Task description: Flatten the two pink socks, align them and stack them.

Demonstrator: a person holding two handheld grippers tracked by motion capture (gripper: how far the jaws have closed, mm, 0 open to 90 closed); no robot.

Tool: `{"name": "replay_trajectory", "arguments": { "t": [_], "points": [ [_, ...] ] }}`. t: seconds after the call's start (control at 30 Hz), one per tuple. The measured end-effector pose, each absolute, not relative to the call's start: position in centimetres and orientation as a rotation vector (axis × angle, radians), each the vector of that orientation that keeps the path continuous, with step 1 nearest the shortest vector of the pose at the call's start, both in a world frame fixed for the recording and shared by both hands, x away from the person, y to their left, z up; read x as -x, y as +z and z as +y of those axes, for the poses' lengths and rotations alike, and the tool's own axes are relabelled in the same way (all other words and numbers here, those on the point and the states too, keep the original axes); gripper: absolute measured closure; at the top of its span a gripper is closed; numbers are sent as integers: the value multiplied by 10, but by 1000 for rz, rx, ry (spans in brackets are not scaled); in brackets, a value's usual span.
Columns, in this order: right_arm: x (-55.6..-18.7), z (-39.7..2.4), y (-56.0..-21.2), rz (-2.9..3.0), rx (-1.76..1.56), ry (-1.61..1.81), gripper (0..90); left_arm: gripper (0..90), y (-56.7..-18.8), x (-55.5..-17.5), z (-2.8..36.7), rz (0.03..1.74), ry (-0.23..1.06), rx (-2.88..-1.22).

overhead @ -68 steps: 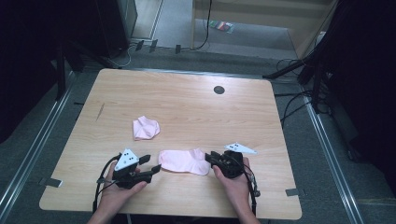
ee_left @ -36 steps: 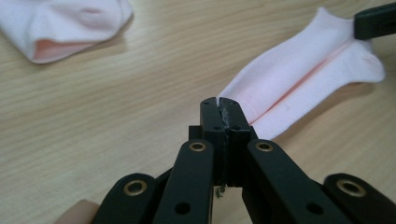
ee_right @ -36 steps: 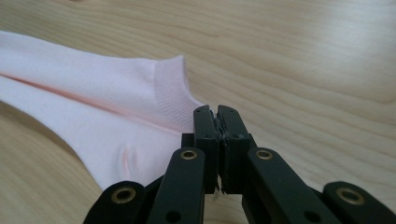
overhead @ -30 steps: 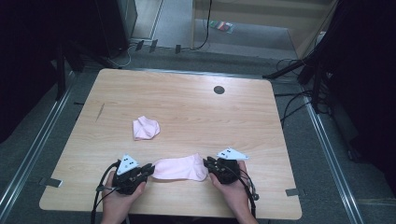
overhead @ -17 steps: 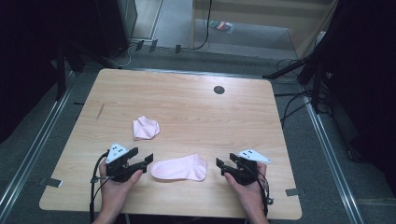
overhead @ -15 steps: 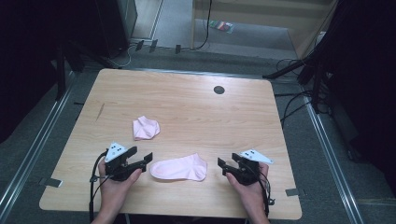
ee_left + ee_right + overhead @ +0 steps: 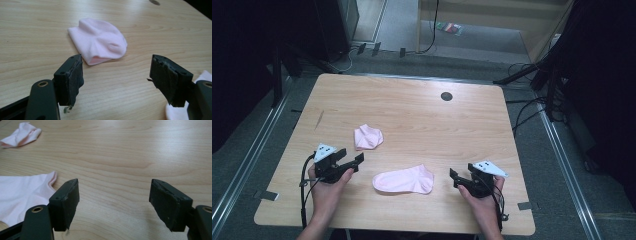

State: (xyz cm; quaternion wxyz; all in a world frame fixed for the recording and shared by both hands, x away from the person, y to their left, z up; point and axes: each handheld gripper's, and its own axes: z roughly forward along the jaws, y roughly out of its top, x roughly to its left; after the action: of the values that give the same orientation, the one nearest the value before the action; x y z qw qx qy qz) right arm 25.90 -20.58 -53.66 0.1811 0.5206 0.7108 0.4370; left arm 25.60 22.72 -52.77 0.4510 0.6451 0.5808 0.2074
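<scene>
Now both tools, left tool (image 7: 346, 165) and right tool (image 7: 463, 180), gape wide (jaws just opened), empty; flat sock (image 7: 404, 179) lies between them.

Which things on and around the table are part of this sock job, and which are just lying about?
In the job:
- flat pink sock, laid out between the grippers
- crumpled pink sock, nearer the left gripper
- right gripper; both grippers open, holding nothing

Lying about:
- dark round spot in the table
- cables on the floor
</scene>
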Motion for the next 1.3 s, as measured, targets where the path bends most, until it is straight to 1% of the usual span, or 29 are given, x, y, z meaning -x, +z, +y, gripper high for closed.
{"name": "replay_trajectory", "arguments": {
  "t": [0.2, 0.23, 0.27, 0.37, 0.47, 0.57, 0.73, 0.77, 0.8, 0.83, 0.9, 0.93, 0.97, 1.07, 1.1, 1.13, 1.17, 1.27, 1.3],
  "points": [
    [-262, -210, -542, 1998, -1534, 1174, 252, 274, -529, -275, 225, 1477, 564, -1609],
    [-263, -211, -542, 1996, -1541, 1172, 253, 270, -530, -285, 224, 1493, 592, -1627],
    [-263, -211, -542, 1996, -1541, 1172, 253, 270, -530, -285, 224, 1493, 592, -1627],
    [-263, -209, -542, 1996, -1544, 1168, 252, 265, -529, -303, 220, 1534, 645, -1640],
    [-263, -209, -542, 1999, -1539, 1166, 253, 243, -529, -317, 218, 1569, 661, -1662],
    [-263, -207, -543, 1999, -1540, 1157, 253, 219, -534, -328, 215, 1598, 651, -1677],
    [-263, -205, -543, 2016, -1513, 1149, 252, 238, -544, -338, 212, 1656, 645, -1703],
    [-263, -206, -543, 2015, -1514, 1154, 252, 273, -546, -339, 212, 1667, 642, -1705],
    [-263, -206, -543, 2015, -1514, 1154, 252, 273, -547, -340, 212, 1673, 637, -1706],
    [-263, -207, -543, 2010, -1524, 1155, 252, 339, -548, -340, 211, 1681, 639, -1705],
    [-263, -207, -543, 2008, -1529, 1153, 252, 396, -548, -341, 212, 1687, 639, -1697],
    [-263, -207, -543, 2008, -1529, 1153, 252, 396, -548, -341, 212, 1698, 648, -1689],
    [-263, -206, -544, 2009, -1531, 1152, 252, 424, -548, -341, 212, 1707, 652, -1678],
    [-263, -205, -544, 2012, -1526, 1144, 252, 569, -548, -341, 211, 1700, 666, -1680],
    [-262, -204, -544, 2014, -1523, 1142, 253, 635, -548, -341, 212, 1690, 654, -1684],
    [-262, -204, -545, 2014, -1525, 1141, 253, 713, -547, -341, 213, 1684, 624, -1690],
    [-262, -204, -545, 2014, -1523, 1141, 253, 854, -547, -341, 216, 1679, 591, -1678],
    [-262, -204, -545, 2013, -1528, 1141, 253, 871, -549, -340, 219, 1684, 583, -1630],
    [-262, -204, -545, 2012, -1534, 1139, 255, 879, -548, -340, 219, 1666, 588, -1640]
  ]
}}
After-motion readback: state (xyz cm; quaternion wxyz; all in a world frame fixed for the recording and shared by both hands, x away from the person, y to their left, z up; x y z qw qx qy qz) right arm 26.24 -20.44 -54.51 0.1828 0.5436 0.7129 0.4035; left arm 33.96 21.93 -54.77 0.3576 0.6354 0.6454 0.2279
